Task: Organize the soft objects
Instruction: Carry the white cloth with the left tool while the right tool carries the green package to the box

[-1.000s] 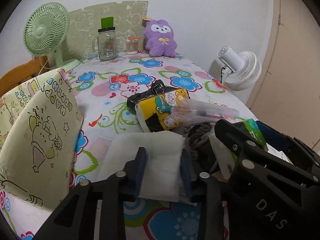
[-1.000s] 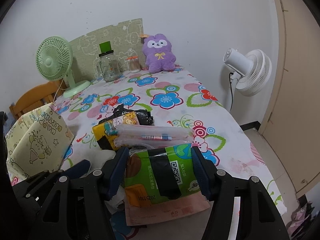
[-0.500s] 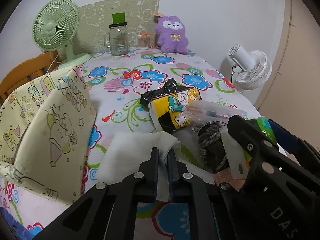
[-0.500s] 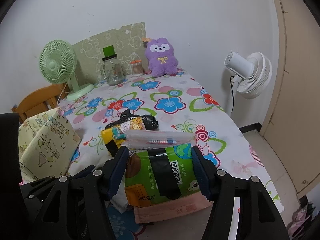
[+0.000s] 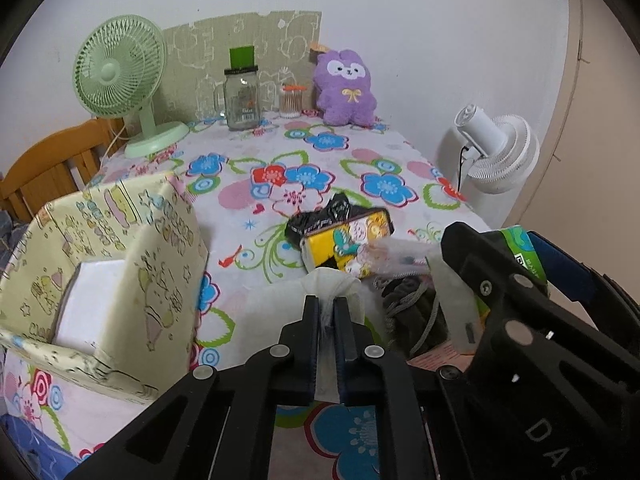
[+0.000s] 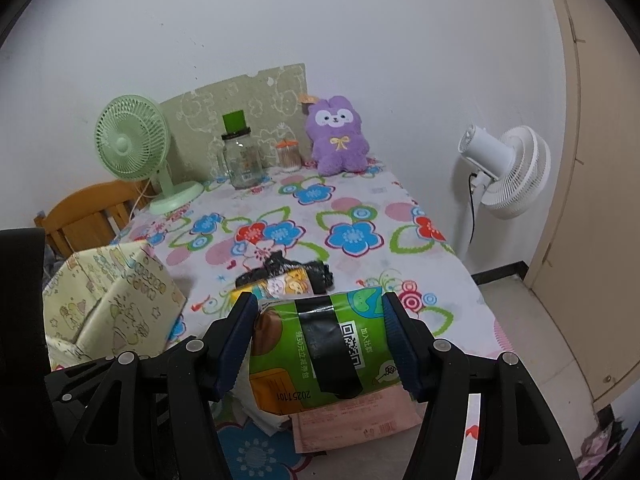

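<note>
Both grippers are loaded, so the step in hand looks like the carry toward storage. The left gripper (image 5: 329, 312) has its jaws pressed together on a bunched fold of the thin white soft cloth (image 5: 334, 280), which hangs from the pinch just above the flower-printed counter (image 5: 280, 152). The right gripper (image 6: 320, 334) stands part spread and clamps the green plastic-wrapped soft pack with a black band and QR code (image 6: 324, 344) by its two sides; a pink paper sheet (image 6: 352, 424) shows beneath it. The likely goal is the open pale-yellow cartoon-print fabric box (image 5: 120, 280) on the left of the counter, which already has a white slab inside. The next move calls for swinging the cloth left over the box rim, clear of the yellow cartoon pouch (image 5: 348, 244) and dark knitted item with a cord (image 5: 416, 312), before letting go, with the pack to follow
</note>
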Demonstrator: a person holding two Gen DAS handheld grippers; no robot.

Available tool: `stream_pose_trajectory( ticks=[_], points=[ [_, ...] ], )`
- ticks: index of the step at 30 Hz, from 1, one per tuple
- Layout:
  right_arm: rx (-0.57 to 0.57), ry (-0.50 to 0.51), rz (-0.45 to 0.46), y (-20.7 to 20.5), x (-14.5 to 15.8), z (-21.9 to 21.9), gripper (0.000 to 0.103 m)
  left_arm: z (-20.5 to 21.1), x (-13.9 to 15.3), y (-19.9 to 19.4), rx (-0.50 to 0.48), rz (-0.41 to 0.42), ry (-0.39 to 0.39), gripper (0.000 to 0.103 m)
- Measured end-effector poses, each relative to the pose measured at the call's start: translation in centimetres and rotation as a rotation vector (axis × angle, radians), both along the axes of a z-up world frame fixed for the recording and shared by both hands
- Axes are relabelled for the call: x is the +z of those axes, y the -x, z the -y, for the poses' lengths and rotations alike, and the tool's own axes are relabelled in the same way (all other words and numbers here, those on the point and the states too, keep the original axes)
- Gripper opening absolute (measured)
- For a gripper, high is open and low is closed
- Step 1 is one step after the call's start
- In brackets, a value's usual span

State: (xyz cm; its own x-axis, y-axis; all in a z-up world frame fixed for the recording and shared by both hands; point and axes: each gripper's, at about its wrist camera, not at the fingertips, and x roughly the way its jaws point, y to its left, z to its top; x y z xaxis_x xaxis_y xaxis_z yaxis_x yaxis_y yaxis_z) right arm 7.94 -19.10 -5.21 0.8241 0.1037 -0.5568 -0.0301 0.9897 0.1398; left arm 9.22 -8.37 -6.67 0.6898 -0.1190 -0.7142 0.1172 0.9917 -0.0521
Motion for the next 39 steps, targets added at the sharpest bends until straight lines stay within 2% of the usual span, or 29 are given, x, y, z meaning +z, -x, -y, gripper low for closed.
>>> stream_pose_trajectory(
  ticks=[11,23,39],
  points=[
    [0.014,0.009,0.045,0.5,3.7,-0.6,0.067,0.0,3.9,0.7,-0.010,0.064,-0.005,0.004],
    [0.038,0.032,0.066,0.3,6.7,-2.1,0.067,-1.2,6.7,0.7,0.009,0.113,-0.023,0.004],
    [0.126,0.032,0.081,-1.3,8.5,-6.7,0.067,-5.9,8.3,0.1,0.079,0.157,-0.039,0.004]
  ],
)
